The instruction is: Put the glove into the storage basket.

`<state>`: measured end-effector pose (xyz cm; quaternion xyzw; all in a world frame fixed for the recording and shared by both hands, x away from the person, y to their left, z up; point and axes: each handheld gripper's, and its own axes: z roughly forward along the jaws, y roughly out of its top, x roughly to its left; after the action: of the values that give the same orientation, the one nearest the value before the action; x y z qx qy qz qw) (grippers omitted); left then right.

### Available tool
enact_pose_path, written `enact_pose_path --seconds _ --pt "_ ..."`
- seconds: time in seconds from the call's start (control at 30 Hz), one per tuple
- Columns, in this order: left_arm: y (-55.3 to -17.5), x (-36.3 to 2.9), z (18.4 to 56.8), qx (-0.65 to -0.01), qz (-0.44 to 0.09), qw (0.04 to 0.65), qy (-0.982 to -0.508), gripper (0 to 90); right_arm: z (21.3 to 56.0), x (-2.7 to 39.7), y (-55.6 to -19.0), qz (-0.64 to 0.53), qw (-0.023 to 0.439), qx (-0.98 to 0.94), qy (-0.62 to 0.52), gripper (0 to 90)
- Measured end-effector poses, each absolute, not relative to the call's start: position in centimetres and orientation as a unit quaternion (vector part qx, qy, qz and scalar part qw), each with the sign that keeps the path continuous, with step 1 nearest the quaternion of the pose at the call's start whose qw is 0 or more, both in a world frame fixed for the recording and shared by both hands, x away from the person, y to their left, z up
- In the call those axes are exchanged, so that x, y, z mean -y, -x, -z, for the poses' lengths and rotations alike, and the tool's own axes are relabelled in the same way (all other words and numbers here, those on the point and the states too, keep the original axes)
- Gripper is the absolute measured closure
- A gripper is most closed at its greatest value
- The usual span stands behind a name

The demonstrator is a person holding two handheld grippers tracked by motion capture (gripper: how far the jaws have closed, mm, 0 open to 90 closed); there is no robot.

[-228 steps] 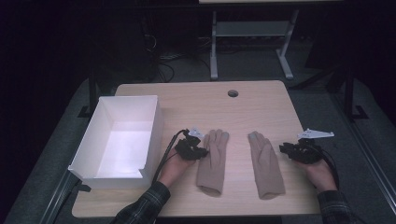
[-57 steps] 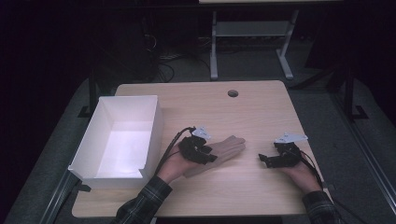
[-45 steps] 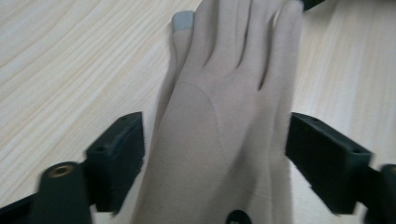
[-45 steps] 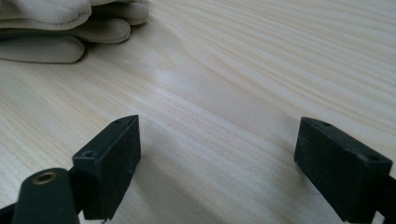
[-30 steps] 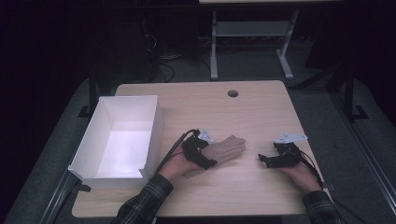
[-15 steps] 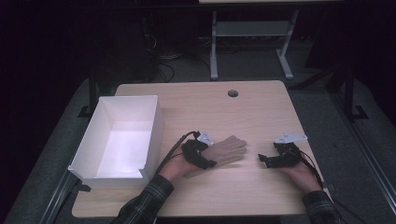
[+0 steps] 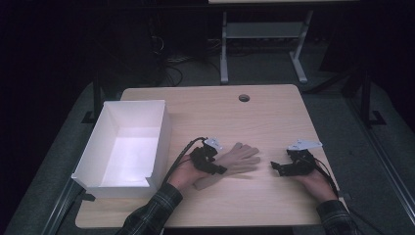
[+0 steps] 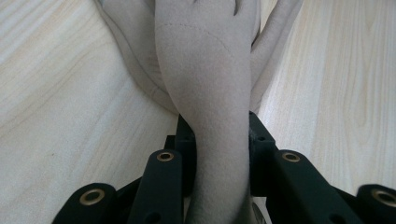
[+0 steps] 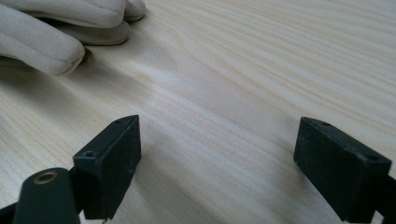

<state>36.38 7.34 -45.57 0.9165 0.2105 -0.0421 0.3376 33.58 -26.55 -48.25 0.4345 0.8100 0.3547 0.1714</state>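
Right now my left tongs [image 8: 219,140], whose jaws have just been closing, pinch the cuff end of the stacked beige gloves [image 7: 234,160] at lower centre of the high view. Their long axis runs from those tongs up and right, fingertips aimed at my right tongs [image 7: 277,167], which rest spread and empty on the worktop [image 7: 274,115] nearby. At lower left, just beside my left hand, sits the white box [image 7: 128,143].

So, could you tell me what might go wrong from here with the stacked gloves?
The left gripper, whose jaws have just been closing, pinches the gloves at the cuff only; the lower glove might slip free on lifting. The limp fingers could catch the white box rim. The right gripper sits open, giving no support.
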Motion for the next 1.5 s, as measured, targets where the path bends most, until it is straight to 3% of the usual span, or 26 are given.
enact_pose_path --seconds 0.5,1.5 --pt "-36.4 -6.8 42.9 -0.219 0.059 0.365 -0.903 72.0 48.3 26.5 -33.5 -0.354 0.171 -0.81 -0.436 14.6" --pt "-37.4 -8.9 31.9 -0.241 0.024 0.382 -0.892 71.9 48.2 26.5 -33.5 -0.354 0.168 -0.808 -0.439 14.6"
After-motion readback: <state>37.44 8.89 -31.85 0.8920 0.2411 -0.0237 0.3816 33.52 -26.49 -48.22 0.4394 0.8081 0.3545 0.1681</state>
